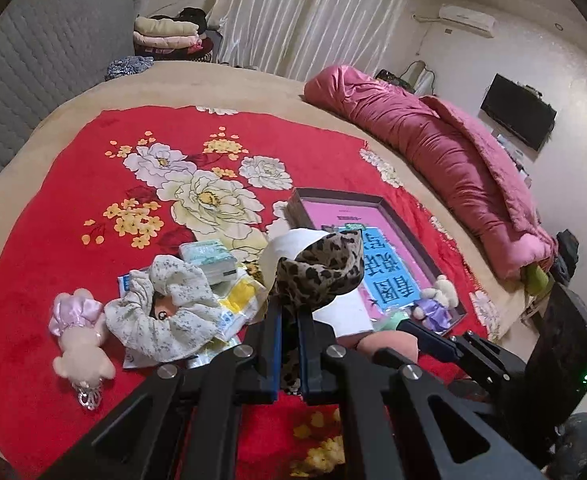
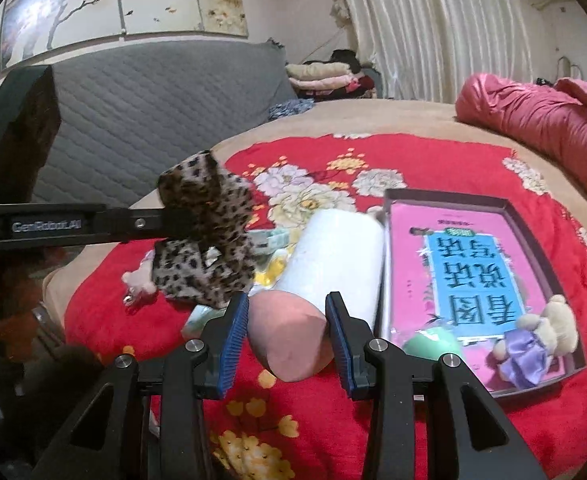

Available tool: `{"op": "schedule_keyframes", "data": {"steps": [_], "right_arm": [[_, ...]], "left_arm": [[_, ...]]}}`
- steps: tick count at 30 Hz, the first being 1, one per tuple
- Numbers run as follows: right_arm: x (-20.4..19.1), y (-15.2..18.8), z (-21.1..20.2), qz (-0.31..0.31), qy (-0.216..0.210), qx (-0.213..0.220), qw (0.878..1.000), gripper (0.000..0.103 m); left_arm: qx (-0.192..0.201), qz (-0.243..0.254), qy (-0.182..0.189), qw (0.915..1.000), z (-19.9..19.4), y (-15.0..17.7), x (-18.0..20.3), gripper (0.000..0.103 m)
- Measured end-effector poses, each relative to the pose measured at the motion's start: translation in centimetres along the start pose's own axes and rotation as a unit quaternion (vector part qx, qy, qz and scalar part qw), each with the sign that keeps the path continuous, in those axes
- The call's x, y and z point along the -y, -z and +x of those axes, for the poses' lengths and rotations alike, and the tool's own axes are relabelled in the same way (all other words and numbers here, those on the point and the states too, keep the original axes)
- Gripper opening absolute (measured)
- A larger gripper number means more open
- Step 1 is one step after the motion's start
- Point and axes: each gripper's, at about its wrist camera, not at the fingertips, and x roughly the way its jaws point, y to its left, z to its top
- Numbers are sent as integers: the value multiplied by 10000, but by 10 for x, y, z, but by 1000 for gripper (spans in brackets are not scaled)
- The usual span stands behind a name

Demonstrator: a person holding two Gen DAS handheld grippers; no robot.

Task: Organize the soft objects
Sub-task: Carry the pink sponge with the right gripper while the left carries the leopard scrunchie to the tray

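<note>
My left gripper point(image 1: 290, 312) is shut on a leopard-print scrunchie point(image 1: 321, 268) and holds it above the red blanket; it also shows in the right wrist view point(image 2: 201, 236). My right gripper point(image 2: 287, 312) is open, its jaws on either side of a pink makeup sponge point(image 2: 289, 336) lying on the blanket. A white paper roll point(image 2: 337, 264) lies just beyond the sponge. A shallow box point(image 2: 533, 224) at right holds a pink book, a small bear in a purple dress point(image 2: 541, 336) and a green sponge point(image 2: 433, 344).
A floral white scrunchie point(image 1: 165, 312), a pink-dressed plush bear point(image 1: 79, 344), tissue packs point(image 1: 209, 260) and plastic packets lie left on the red flowered blanket point(image 1: 53, 208). A rolled pink quilt point(image 1: 433, 160) lies along the far right. A grey headboard point(image 2: 153, 112) stands behind.
</note>
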Motion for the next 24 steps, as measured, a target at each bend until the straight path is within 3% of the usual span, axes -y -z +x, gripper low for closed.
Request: {"op": "schedule_keyframes", "data": {"steps": [8, 16, 24], "right_arm": [[15, -4, -15, 172, 268, 196, 9993, 41], [44, -6, -34, 449, 883, 473, 9940, 41], [74, -5, -49, 720, 1470, 580, 9848, 41]], "left_arm": [[1, 9, 58, 10000, -6, 1, 16, 6], [21, 59, 291, 9996, 2, -6, 47, 6], [-26, 417, 488, 9979, 21, -10, 88, 6]]}}
